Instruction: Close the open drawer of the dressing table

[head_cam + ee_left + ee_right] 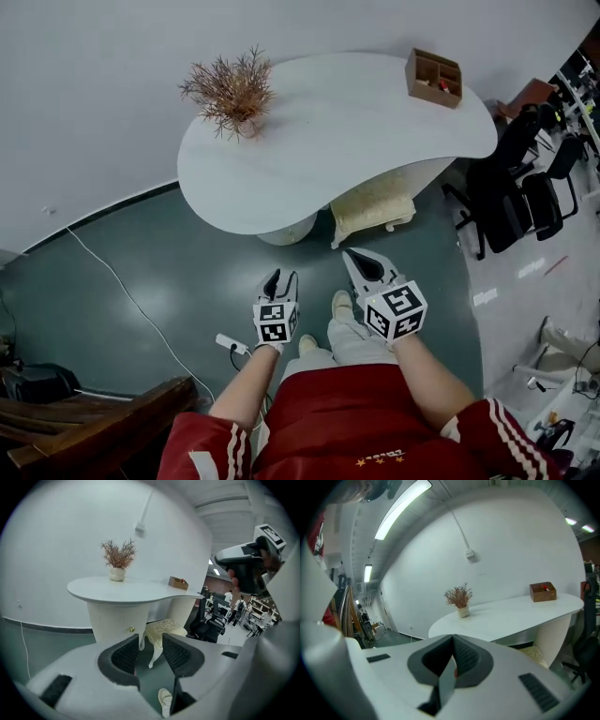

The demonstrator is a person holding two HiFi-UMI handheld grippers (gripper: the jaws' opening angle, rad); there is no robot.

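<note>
The white kidney-shaped dressing table (375, 112) stands against the wall ahead of me. Its ribbed pedestal (117, 620) carries a small gold knob (131, 629); the front there looks flush, and I see no drawer standing out. A dried plant (232, 94) and a wooden box (433, 77) sit on the top. My left gripper (283, 278) hangs in the air well short of the table, jaws open and empty (150, 635). The right gripper (361, 262) is beside it and higher, with its pads together and nothing between them (453, 637).
A cream stool (373, 206) is tucked under the table's right half. Black office chairs (511, 187) stand to the right. A white cable (131, 300) and a power strip (230, 344) lie on the green floor at the left, with dark wooden furniture (84, 431) at the bottom left.
</note>
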